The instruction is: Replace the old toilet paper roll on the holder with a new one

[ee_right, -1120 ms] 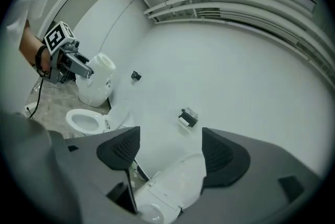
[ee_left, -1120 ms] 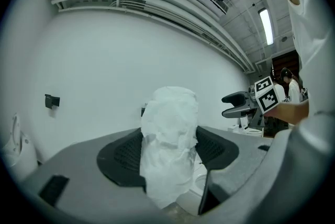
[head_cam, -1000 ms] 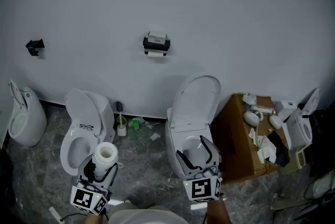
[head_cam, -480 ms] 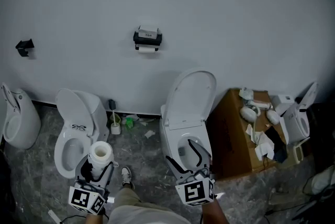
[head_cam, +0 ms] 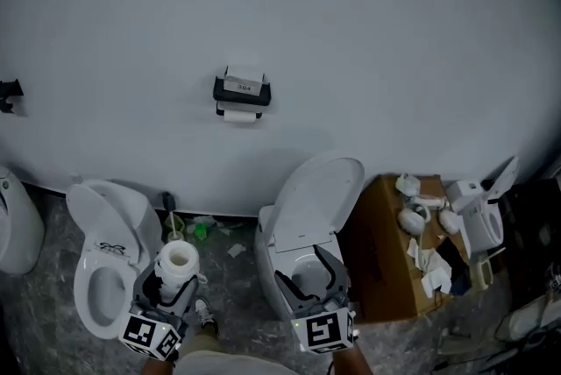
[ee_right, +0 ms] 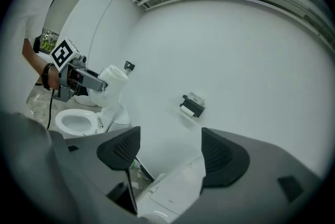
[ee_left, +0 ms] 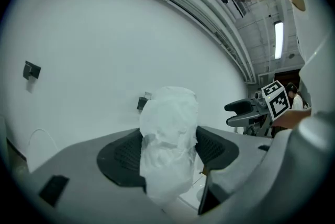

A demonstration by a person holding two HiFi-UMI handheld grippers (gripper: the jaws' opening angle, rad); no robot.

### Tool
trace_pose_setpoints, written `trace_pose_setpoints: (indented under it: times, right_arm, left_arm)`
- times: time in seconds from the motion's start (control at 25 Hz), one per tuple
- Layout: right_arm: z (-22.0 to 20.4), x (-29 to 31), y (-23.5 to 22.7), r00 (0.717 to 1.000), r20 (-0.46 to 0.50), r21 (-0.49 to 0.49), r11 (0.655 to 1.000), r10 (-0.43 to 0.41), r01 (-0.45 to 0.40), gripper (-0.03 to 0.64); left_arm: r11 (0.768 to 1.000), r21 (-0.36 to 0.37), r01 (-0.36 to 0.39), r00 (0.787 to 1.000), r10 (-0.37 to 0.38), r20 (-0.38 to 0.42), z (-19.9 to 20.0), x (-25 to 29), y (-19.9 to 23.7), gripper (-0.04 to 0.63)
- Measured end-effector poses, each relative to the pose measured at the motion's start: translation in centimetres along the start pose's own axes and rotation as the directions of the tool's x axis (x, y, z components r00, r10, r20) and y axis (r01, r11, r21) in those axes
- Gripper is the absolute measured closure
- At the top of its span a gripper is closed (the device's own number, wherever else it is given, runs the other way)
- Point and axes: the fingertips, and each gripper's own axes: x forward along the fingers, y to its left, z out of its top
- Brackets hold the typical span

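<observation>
Wall (head_cam: 368,23): nearer than a second ago, filling the upper frame.
Toilets: centre toilet (head_cam: 317,192) and left toilet (head_cam: 112,229) low in frame; floor gap (head_cam: 232,277) between them, under the holder.
Holder (head_cam: 242,90): slid down to centre-left, bigger; old roll (head_cam: 238,114) still mounted, swap not begun.
New roll (head_cam: 180,259): lower left, clamped in left gripper (ee_left: 167,149).
Right gripper (ee_right: 170,150): jaws apart, empty.

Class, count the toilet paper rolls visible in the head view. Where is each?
2. A new roll gripped in the left tool; an old roll on the wall holder. Clutter on the box may hide more.
</observation>
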Motion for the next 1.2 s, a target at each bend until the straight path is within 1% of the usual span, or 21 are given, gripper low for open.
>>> trace_pose_setpoints:
  times: [0.08,0.24,0.36,0.48,0.56,0.64,0.72,0.8,0.92,1.04,1.2]
  right_arm:
    - [1.5,4.0,-0.5,1.0,0.002,0.007,1.0,0.002,-0.003,0.279]
    - [4.3,11.7,-2.0,1.0,-0.027,0.0,1.0,0.002,-0.002,0.279]
    - [5.9,15.7,-2.4,0.999,-0.042,0.003,1.0,-0.001,0.001,0.281]
    - [5.6,17.9,-2.8,0.997,-0.074,0.022,1.0,0.004,-0.002,0.281]
    - [5.0,19.3,-3.4,0.996,-0.09,0.023,1.0,0.003,-0.001,0.279]
    - [4.8,20.7,-4.4,0.996,-0.086,0.009,1.0,0.001,0.0,0.279]
    - [4.9,22.1,-5.4,0.997,-0.074,-0.007,1.0,0.008,-0.008,0.279]
    - [5.2,23.5,-6.2,0.998,-0.054,-0.021,1.0,0.02,-0.021,0.279]
    - [5.8,25.2,-8.0,0.999,-0.021,-0.039,0.998,0.041,-0.042,0.279]
    - [5.9,27.1,-10.3,0.999,0.019,-0.051,0.998,0.04,-0.039,0.281]
    - [5.6,29.9,-10.9,0.996,0.021,-0.096,0.992,0.088,-0.085,0.281]
  left_arm:
    - [1.0,-0.024,0.014,1.0,-0.014,-0.015,0.6,2.3,3.2,0.29]
    - [0.997,-0.034,0.067,0.997,-0.068,-0.022,2.5,7.7,8.6,0.29]
    - [0.994,-0.047,0.101,0.995,-0.102,-0.016,3.8,11.2,11.9,0.29]
    - [0.988,-0.087,0.13,0.991,-0.131,-0.004,4.7,14.1,13.4,0.29]
    - [0.985,-0.094,0.144,0.99,-0.144,0.002,5.3,15.7,13.7,0.29]
    - [0.985,-0.093,0.146,0.989,-0.147,0.005,5.5,17.0,13.9,0.29]
    - [0.988,-0.089,0.13,0.992,-0.129,0.011,5.7,17.9,14.3,0.29]
    - [0.993,-0.084,0.088,0.996,-0.086,0.024,6.1,18.5,15.3,0.29]
    - [0.993,-0.116,0.017,0.999,-0.012,0.041,6.7,19.2,16.3,0.29]
    - [0.992,-0.128,0.01,0.998,-0.003,0.059,7.8,20.5,16.1,0.29]
    - [0.993,-0.12,-0.024,0.995,0.036,0.092,9.0,21.8,16.4,0.29]
